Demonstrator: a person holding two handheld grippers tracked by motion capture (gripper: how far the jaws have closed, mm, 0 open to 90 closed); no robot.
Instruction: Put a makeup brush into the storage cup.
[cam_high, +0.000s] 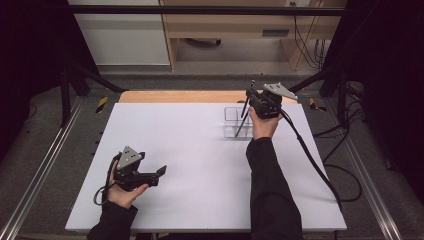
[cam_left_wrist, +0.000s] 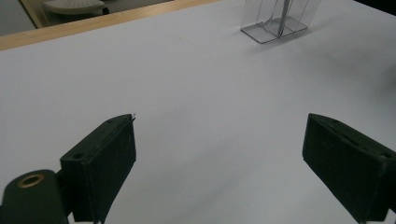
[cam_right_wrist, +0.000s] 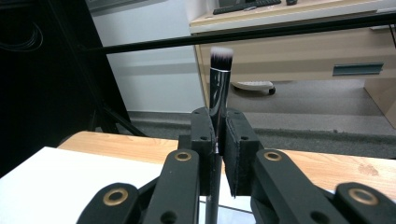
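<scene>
Table (cam_high: 200, 200): white top, no writing readable.
Clear organizer (cam_high: 231, 121): far right, compartmented, unlabelled.
Left gripper (cam_left_wrist: 219, 154): jaws spread wide, nothing between them.
Right gripper (cam_right_wrist: 219, 154): clamped on makeup brush (cam_right_wrist: 219, 88), bristles up, handle tip in organizer.

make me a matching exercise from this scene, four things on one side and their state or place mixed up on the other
Things:
1. right gripper
2. left gripper
3. makeup brush
4. clear organizer

States or places:
A. jaws wide apart with nothing between them, low over the white table
B. stands on the far right part of the table, see-through
C. bristles up, handle end reaching down into the clear compartments
D. jaws closed on a thin silver and black handle

Pairs: 1-D, 2-A, 3-C, 4-B
</scene>
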